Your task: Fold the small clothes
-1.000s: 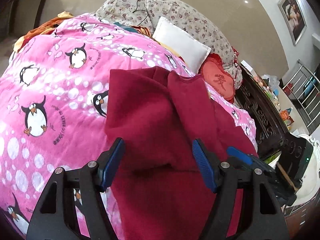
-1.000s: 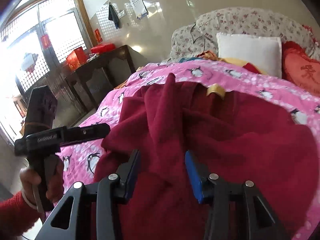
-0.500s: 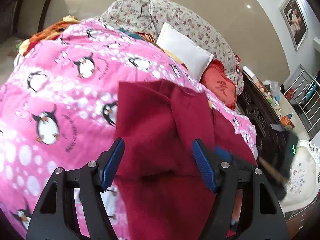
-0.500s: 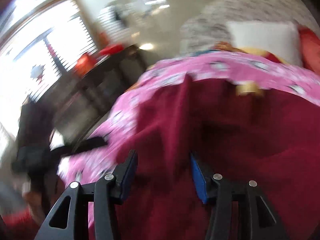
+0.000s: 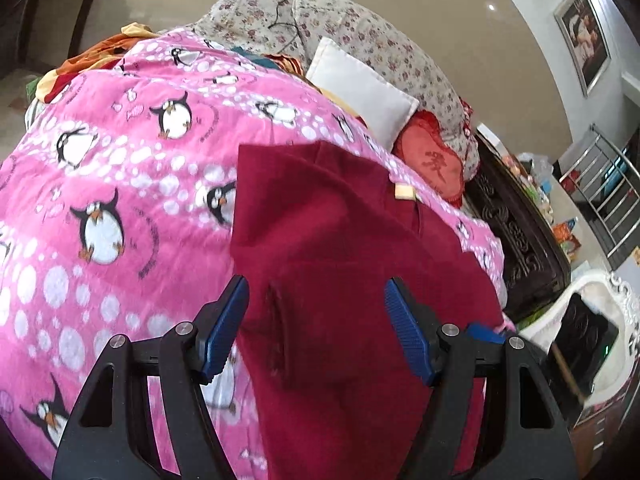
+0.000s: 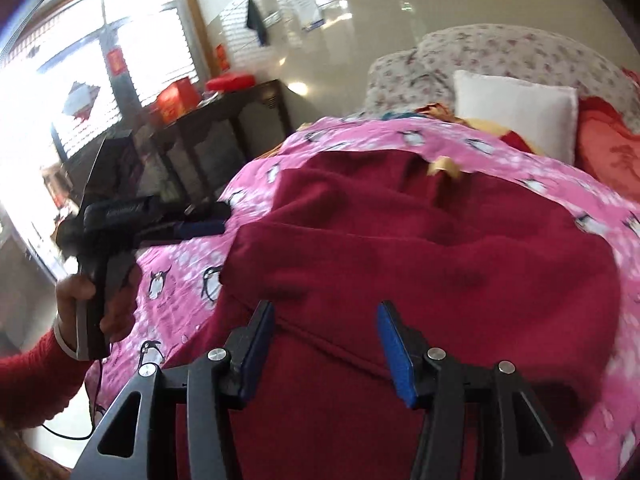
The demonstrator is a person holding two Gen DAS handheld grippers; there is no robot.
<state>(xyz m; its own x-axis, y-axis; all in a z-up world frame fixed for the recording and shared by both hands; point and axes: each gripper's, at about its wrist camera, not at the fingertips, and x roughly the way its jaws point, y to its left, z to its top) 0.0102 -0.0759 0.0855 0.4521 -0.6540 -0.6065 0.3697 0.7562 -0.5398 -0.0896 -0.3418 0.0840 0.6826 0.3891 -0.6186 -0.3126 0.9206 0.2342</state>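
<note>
A dark red garment (image 5: 340, 240) lies spread on the pink penguin blanket (image 5: 120, 168), with a tan label (image 5: 404, 192) at its far edge. My left gripper (image 5: 316, 320) hovers over the garment's near left part, open, with nothing pinched between its blue pads. In the right wrist view the same garment (image 6: 420, 248) shows a folded layer over its middle. My right gripper (image 6: 326, 340) is open above the near hem, the cloth under the pads but not squeezed. A hand (image 6: 80, 292) in a red sleeve holds the left gripper (image 6: 192, 226) off the garment's left side.
A white pillow (image 5: 360, 92), a red embroidered cushion (image 5: 432, 164) and floral pillows (image 5: 340, 28) sit at the head of the bed. A dark carved bed frame (image 5: 516, 232) runs along the right. A dark side table (image 6: 224, 128) stands by the window on the left.
The right gripper has drawn back toward the near hem and its jaws stand a little wider. The raised fold down the garment's middle now lies flatter. The left gripper has hardly moved.
</note>
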